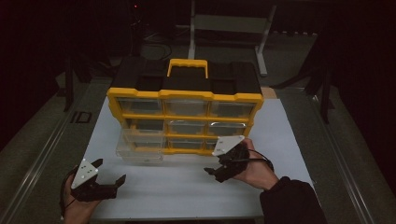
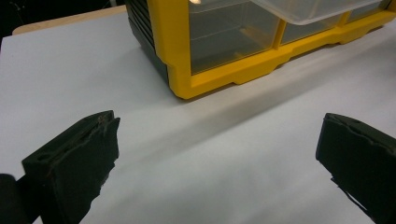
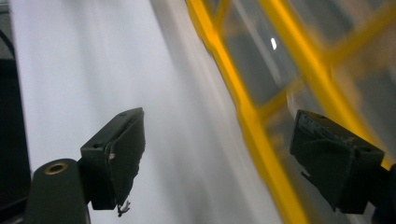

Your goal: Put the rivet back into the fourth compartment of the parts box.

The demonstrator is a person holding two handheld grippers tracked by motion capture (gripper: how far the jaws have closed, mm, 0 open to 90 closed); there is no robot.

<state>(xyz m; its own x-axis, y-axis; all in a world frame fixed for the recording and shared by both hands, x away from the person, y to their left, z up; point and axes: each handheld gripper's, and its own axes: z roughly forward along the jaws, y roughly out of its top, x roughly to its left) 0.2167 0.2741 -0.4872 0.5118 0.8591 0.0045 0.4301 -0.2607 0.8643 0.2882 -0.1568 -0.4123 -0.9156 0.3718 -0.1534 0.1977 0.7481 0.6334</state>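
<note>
Both grippers gape empty. Left gripper (image 1: 110,173) sits at the white worktop's (image 1: 289,135) near-left corner, apart from the yellow drawer organizer (image 1: 185,109) mid-worktop; right gripper (image 1: 215,171) just beside its lower-right drawers.

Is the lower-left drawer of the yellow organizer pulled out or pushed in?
Pulled out: the clear drawer juts forward past the yellow organizer frame, overhanging the white table. Its contents cannot be told.
</note>
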